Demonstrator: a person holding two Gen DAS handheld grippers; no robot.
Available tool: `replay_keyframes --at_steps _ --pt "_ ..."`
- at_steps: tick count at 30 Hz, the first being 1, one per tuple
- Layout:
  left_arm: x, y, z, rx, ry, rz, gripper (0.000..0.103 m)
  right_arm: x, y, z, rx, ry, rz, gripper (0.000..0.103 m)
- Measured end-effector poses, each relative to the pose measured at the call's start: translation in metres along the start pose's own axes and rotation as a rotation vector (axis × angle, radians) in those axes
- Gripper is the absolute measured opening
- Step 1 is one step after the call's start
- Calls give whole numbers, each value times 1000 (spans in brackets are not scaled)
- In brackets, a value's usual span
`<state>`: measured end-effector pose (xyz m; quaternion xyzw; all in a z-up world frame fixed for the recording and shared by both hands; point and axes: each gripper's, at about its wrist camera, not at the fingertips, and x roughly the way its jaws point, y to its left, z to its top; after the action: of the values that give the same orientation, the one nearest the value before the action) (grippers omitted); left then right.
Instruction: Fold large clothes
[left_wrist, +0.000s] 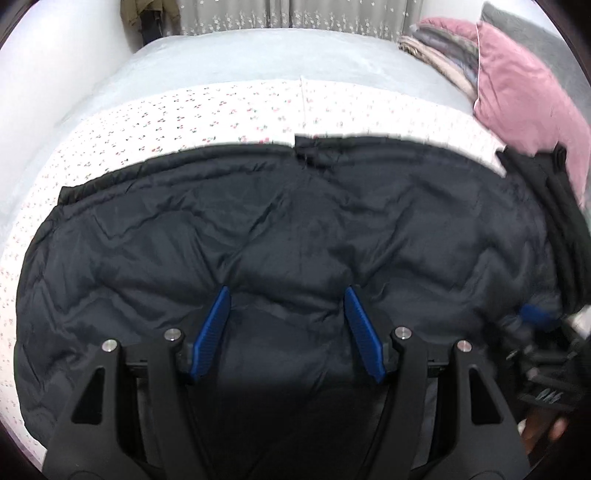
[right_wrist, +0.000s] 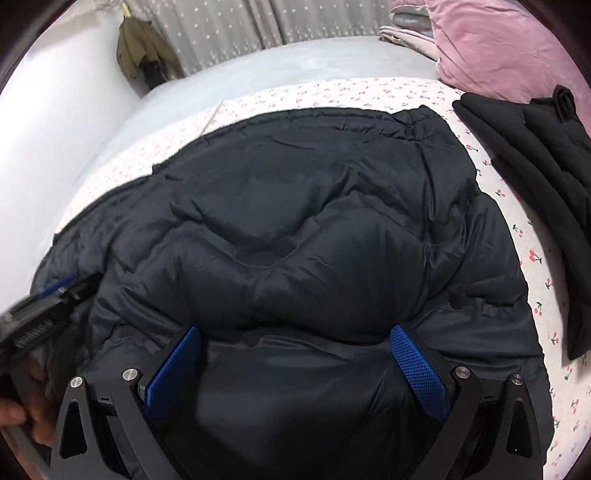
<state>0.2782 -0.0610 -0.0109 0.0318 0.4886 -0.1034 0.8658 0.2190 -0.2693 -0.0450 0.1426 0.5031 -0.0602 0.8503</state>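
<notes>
1. While both grippers point down at the bed, the left gripper (left_wrist: 286, 295) has its blue fingers (left_wrist: 216, 328) spread apart over the dark navy puffer jacket (left_wrist: 280, 221); jacket fabric lies between them, but I cannot tell whether the pads press on it.
2. On the other side, the right gripper (right_wrist: 295, 334) has its blue fingers (right_wrist: 419, 369) spread wide, one on each side of a puffed bulge of the same jacket (right_wrist: 295, 221); the tips are at the fabric, yet whether they squeeze it is unclear.
3. Each gripper shows blurred at the edge of the other's view: the right one at the lower right of the left wrist view (left_wrist: 535, 317), the left one at the lower left of the right wrist view (right_wrist: 55, 295), with a hand (right_wrist: 33, 413) behind it.
4. Spread out and rumpled, the jacket lies on a white cherry-print sheet (right_wrist: 535, 280) that covers the near part of the bed.
5. Beyond that sheet is a pale grey bedcover (left_wrist: 258, 51).
6. To the right of the jacket, a folded black garment (right_wrist: 535, 155) rests on the sheet, apart from it.
7. Behind it lies a pink pillow (right_wrist: 498, 40), with a stack of folded clothes (left_wrist: 439, 44) beside it.
8. At the far wall hang a patterned grey curtain (right_wrist: 221, 33) and an olive jacket (right_wrist: 138, 51).
</notes>
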Motion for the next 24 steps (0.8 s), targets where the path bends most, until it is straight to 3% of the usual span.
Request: replay_keyframes --at_steps 4,7,10,14,18,24 --pt "3 -4 26 -19 -14 1 66 -1 -5 4 15 15 22 103" --pt "30 -15 31 43 61 39 66 2 -8 7 34 20 32 103" --pt "57 -7 24 -5 101 56 66 4 -10 5 28 19 35 103" --pt "62 -10 27 15 126 78 66 7 -8 5 20 19 22 103" --pt "58 -4 52 -45 137 28 66 12 -8 5 23 23 6 103" --pt "95 -8 73 -63 193 62 66 13 -11 7 29 22 20 103"
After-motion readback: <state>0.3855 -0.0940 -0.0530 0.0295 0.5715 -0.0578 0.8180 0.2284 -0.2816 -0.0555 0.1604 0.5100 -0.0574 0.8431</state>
